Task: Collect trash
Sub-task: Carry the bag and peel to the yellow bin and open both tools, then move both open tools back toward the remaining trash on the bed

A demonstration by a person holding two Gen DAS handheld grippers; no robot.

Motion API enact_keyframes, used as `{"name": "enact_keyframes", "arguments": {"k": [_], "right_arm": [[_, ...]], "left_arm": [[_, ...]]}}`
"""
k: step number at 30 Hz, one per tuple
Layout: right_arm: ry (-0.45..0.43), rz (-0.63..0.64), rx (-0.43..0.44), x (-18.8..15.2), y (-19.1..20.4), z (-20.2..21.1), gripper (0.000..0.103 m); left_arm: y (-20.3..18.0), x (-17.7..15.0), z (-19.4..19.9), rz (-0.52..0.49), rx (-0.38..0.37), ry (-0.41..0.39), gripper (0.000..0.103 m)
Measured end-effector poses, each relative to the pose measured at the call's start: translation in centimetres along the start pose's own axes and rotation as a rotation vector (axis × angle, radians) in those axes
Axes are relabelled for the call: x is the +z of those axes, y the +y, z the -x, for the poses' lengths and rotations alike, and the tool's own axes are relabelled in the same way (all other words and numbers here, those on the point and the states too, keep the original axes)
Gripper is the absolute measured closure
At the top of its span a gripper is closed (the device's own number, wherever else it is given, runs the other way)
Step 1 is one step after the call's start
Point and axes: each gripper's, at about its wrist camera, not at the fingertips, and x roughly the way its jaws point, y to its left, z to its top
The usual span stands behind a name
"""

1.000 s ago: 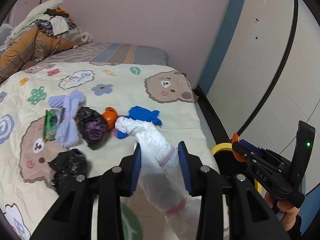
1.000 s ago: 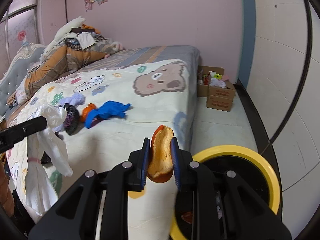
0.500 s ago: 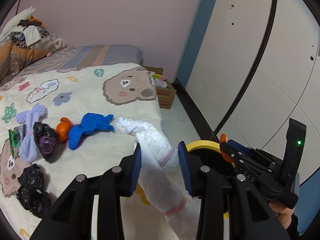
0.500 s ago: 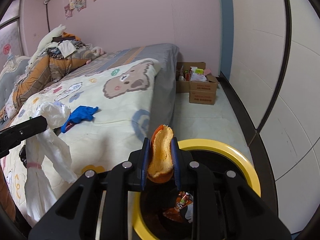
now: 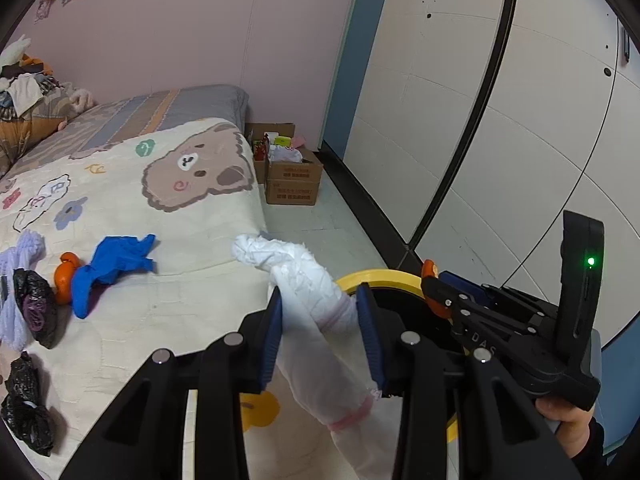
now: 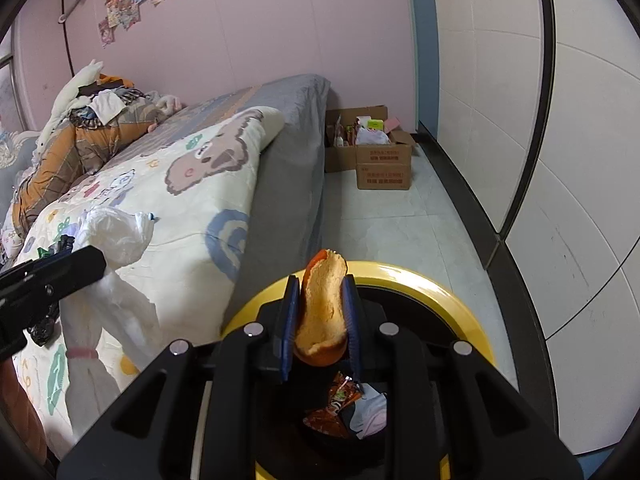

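My left gripper [image 5: 320,320] is shut on a white plastic bag [image 5: 316,304] tied with pink bands, held at the bed's edge beside the yellow-rimmed trash bin [image 5: 380,276]. My right gripper [image 6: 320,312] is shut on an orange peel [image 6: 322,312] and holds it over the bin's [image 6: 448,292] open mouth, which holds wrappers [image 6: 340,400]. The white bag also shows in the right wrist view [image 6: 116,236]. A blue glove [image 5: 112,264], an orange [image 5: 64,272], black bags [image 5: 32,308] and a lilac cloth [image 5: 20,256] lie on the bed.
The bed [image 5: 168,208] with a bear quilt fills the left. Cardboard boxes [image 6: 380,160] stand on the tiled floor by the pink wall. White wardrobe panels [image 6: 560,160] line the right side. Piled clothes [image 6: 80,136] sit at the bed's head.
Both grippers have swung right from over the bed toward the bin. The orange peel now hangs over the bin's opening. The white bag is now at the bed's edge.
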Motion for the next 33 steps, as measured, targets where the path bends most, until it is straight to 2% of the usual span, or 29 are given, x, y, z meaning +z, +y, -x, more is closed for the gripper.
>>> {"name": "enact_keyframes", "arguments": {"k": [6,16,20,24,29,33], "right_arm": [[0.023,-0.03,0.01,-0.4,-1.3,-1.1,0.082],[0.023,-0.068,0.02,-0.4,-2.7,-1.0,0.079],[0.017,-0.096,0.017,-0.2,-3.2,-0.8,0.076],[0.01,-0.12,0.008,-0.1,-3.8,-0.5,0.074],[0.007,-0.126,-0.008,-0.1,-4.1,-0.1,0.065],[-0.001,-0.122,-0.02,-0.2,-3.9,0.3,0.065]], "left_arm": [[-0.8,-0.3,-2.5,0.012,-0.024,0.043,0.069],[-1.7,-1.1,-3.8,0.01,-0.048,0.067,0.066],[-1.3,-1.1,-3.6,0.029,-0.061,0.072,0.06],[-1.0,-1.1,-2.6,0.036,-0.062,0.048,0.046],[-0.1,-0.9,-1.3,0.041,-0.052,0.017,0.038],[1.2,-0.7,-0.3,0.059,-0.038,0.002,0.036]]}}
